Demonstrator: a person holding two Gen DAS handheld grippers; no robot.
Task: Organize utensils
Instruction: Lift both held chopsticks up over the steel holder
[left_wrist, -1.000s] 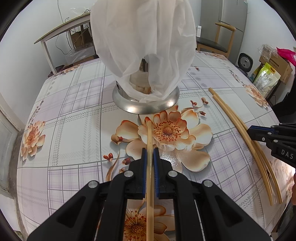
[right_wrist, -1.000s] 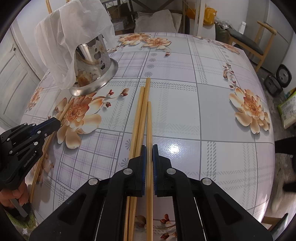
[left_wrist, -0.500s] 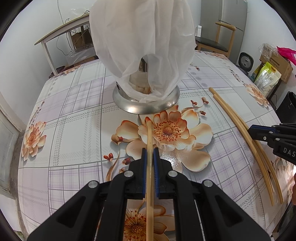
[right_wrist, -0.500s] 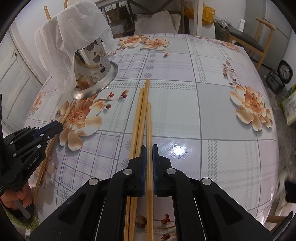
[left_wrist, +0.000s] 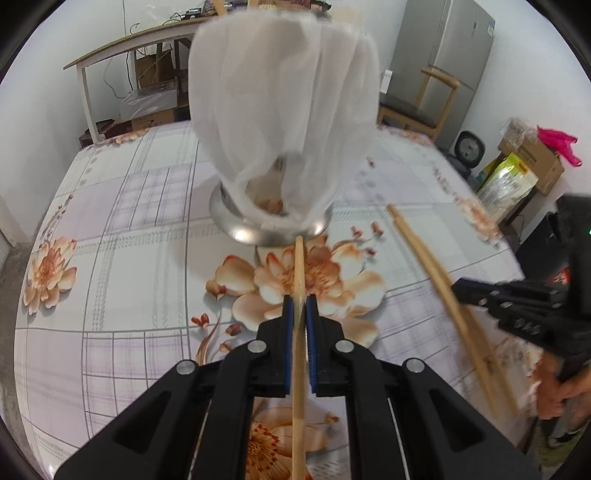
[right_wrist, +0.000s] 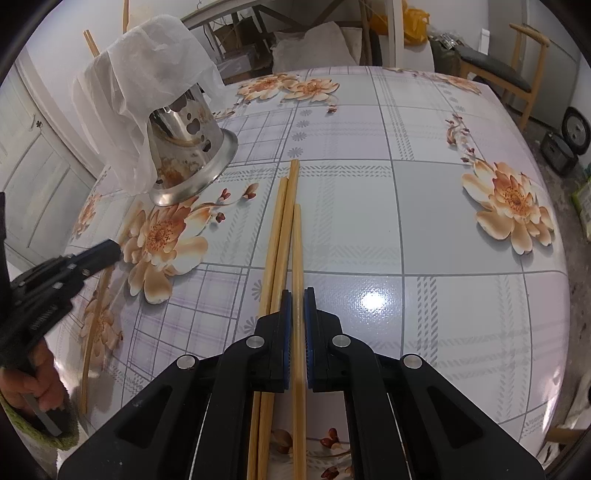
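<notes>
Left gripper (left_wrist: 300, 306) pinches one chopstick (left_wrist: 299, 273), its tip just short of the metal holder (right_wrist: 188, 147) at the far left. Right gripper (right_wrist: 294, 299) clamps another chopstick (right_wrist: 296, 251), two loose chopsticks (right_wrist: 277, 236) touching its left side. Risk: the white bag (left_wrist: 280, 110) draped over the holder blocks its mouth, so a stick may snag or tip it.
</notes>
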